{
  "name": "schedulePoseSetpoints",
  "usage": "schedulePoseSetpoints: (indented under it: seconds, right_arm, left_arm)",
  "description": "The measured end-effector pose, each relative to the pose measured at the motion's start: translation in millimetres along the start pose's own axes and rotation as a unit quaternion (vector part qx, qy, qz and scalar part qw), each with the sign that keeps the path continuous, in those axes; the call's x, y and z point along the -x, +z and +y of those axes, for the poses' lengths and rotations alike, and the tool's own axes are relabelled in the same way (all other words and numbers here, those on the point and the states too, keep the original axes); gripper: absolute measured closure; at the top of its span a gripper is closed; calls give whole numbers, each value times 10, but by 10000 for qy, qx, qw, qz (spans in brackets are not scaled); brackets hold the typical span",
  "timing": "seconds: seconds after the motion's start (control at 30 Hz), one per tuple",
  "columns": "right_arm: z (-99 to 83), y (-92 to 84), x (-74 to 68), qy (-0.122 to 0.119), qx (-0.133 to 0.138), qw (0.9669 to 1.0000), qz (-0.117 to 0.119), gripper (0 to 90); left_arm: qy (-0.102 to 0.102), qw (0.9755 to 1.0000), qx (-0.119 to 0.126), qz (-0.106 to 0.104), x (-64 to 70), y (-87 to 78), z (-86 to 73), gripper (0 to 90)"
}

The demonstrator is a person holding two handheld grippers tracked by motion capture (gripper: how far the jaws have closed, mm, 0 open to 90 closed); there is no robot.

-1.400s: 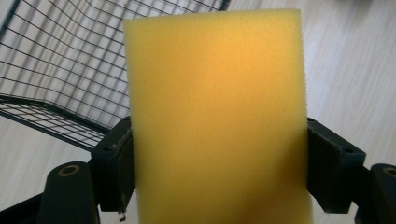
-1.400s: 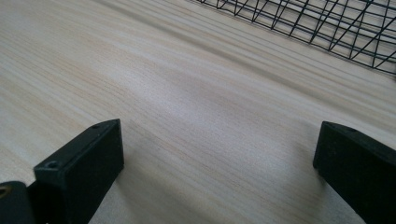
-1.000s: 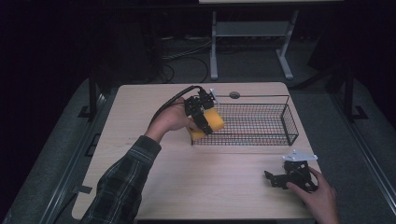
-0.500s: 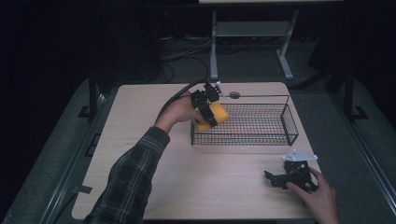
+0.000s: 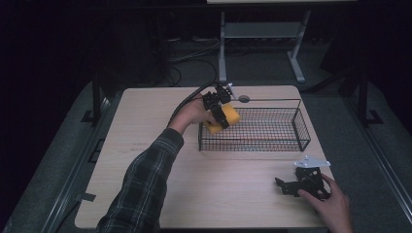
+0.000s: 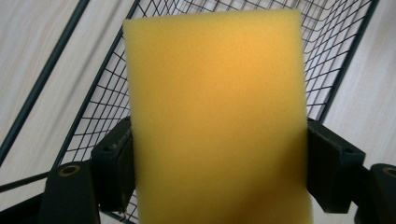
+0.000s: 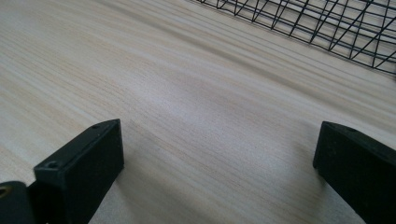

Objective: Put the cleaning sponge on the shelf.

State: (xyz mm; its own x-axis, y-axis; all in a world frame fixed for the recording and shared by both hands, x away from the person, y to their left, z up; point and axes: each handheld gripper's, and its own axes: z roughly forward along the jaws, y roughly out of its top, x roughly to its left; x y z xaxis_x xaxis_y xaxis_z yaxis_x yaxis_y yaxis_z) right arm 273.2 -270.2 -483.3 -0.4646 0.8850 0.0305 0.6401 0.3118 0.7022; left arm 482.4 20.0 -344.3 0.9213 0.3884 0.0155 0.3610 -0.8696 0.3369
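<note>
Sponge (image 5: 223, 118) in our left tool (image 5: 219, 108), pinched between both jaws, has travelled over the past second from beside the wire basket (image 5: 301, 127) to above its left end, so we judge a drop comes next. Our left gripper view shows the mesh beneath the sponge (image 6: 215, 121); our right gripper view shows the right tool (image 7: 219, 163) gaping wide and empty over the bare tabletop (image 7: 187, 93).
</note>
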Motion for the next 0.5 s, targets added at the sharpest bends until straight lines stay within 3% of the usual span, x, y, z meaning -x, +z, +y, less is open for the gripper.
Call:
schedulePoseSetpoints:
  seconds: [0.5]
  right_arm:
    - [0, 2, 1, -8, 6, 10000, -6, 11]
  left_arm:
    - [-71, 9999, -111, 17, -49, 259, -7, 227]
